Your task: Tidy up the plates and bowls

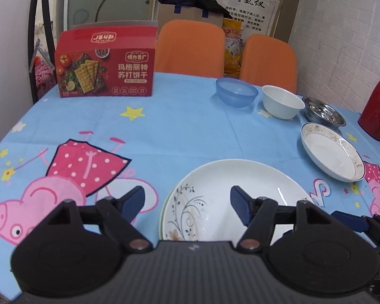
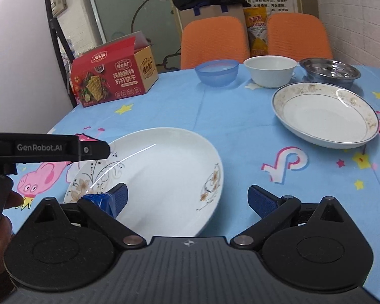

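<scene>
Five pieces of tableware stand on the counter point(image 1: 185, 126): a floral plate point(image 2: 164, 172), a gold-rimmed deep plate point(image 2: 324, 116), a blue bowl point(image 2: 216, 72), a white bowl point(image 2: 269, 71) and a steel bowl point(image 2: 329, 72).

In the right wrist view the three bowls sit in a row from 12 to 1 o'clock at the far edge, near one another but not nested. The deep plate lies at 2 o'clock, just in front of the steel bowl. The floral plate lies at 10 o'clock, nearest you; in the left wrist view a second rim seems to show beneath it, though I cannot confirm a stack.

Your left gripper point(image 1: 187, 202) hangs over the floral plate's near edge with its jaws spread and nothing between them. Your right gripper point(image 2: 187, 200) is likewise spread and empty, its left pad over that plate's near rim.

Judgement: the plates look to be the step in hand, with the deep plate ungathered and the bowls unstacked. The next move calls for a rim grasp on the deep plate at 2 o'clock; approach low and pinch the lip squarely, as glazed ware may slip.

A red cracker box point(image 1: 106, 68) stands at 10 o'clock, well apart.
</scene>
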The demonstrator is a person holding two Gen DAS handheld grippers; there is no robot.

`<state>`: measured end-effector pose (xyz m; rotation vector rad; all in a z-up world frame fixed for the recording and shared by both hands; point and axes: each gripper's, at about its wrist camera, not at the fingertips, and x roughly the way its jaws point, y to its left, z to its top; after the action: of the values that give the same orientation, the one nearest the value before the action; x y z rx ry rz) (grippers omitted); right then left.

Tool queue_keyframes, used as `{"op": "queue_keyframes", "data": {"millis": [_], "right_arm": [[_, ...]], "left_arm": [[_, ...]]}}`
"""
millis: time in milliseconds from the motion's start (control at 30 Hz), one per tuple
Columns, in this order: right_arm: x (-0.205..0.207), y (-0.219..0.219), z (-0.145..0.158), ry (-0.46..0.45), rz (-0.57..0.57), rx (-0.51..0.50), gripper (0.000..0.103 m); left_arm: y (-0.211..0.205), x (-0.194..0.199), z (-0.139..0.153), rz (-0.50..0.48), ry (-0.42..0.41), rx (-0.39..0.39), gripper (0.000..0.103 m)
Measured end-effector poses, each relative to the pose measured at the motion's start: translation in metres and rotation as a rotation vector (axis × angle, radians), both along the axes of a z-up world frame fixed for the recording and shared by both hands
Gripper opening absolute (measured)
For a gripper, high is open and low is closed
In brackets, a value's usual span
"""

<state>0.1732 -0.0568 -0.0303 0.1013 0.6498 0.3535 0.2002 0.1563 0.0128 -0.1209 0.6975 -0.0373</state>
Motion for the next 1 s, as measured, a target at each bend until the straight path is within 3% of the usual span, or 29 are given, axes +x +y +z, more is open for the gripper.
{"op": "queue_keyframes", "data": {"millis": [533, 1000], "right_arm": [[-0.005, -0.077, -0.006, 0.018, -0.185, 0.012, 0.089], [0.013, -0.103, -0.017, 0.031, -0.202, 0.009, 0.089]], "left_arm": [[-0.047, 0.017, 0.008, -0.063, 0.012, 0.035, 0.073], [-0.084, 0.048, 0.006, -0.098, 0.051, 0.076, 0.074]]}}
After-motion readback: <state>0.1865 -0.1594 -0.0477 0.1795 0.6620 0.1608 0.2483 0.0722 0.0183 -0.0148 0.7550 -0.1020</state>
